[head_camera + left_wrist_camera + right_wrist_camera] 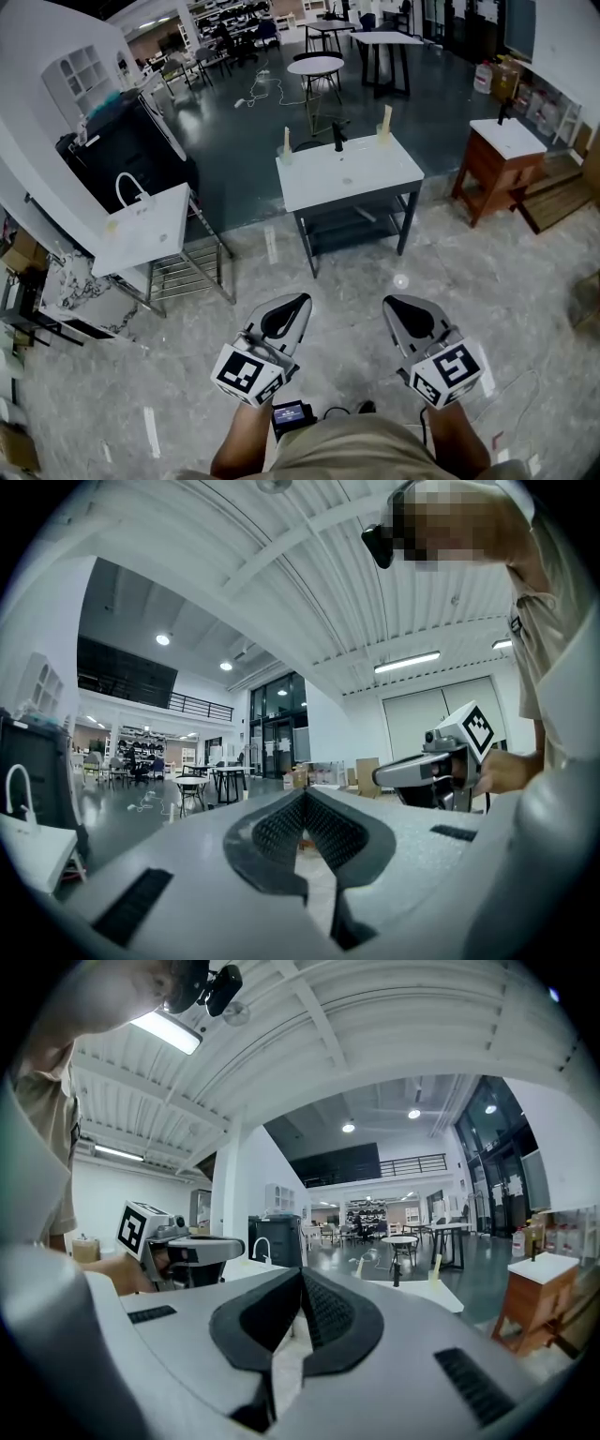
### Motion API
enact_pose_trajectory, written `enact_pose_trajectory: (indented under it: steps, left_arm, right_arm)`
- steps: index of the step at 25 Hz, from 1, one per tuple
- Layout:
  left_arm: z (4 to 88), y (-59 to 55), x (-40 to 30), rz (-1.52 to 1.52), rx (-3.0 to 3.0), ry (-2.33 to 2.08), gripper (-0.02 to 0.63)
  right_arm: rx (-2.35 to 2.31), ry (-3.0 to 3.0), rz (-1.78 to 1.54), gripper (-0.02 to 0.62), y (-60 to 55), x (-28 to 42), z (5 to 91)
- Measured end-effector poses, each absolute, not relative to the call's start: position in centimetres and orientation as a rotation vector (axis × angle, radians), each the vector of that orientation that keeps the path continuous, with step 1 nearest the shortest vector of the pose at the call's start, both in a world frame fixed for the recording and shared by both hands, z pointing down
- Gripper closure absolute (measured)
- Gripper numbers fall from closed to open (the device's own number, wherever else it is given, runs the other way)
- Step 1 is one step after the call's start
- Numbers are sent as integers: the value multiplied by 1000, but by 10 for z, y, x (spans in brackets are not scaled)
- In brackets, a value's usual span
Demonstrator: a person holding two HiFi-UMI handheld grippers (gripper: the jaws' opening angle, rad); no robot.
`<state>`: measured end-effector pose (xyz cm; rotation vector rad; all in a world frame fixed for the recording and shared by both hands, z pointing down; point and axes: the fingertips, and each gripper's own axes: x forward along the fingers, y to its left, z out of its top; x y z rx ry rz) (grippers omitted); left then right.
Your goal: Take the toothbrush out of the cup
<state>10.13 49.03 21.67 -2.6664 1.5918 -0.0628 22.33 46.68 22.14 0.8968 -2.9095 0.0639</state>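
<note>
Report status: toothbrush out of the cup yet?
Done: nothing. A toothbrush stands in a cup on the sink counter, which is well ahead, out of reach. In hand: nothing; left gripper and right gripper have their jaws shut and empty. Left: approach, grasp, lift out.

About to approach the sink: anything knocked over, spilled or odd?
Nothing stands out. The left cup and the right cup stand upright on the sink counter, either side of the black tap, a toothbrush in each. The left gripper and right gripper are shut, empty.
</note>
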Motion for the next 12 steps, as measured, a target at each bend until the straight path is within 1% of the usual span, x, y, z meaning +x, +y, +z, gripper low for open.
enact_pose_trajectory:
  steps: [7, 12]
  left_arm:
    - [219, 462, 146, -86, -2627, 1635, 598]
    - [222, 442, 162, -128, -2646, 1612, 598]
  right_arm:
    - [963, -2898, 78, 589, 434, 300, 228]
    - [1000, -2890, 112, 589, 418, 324, 232]
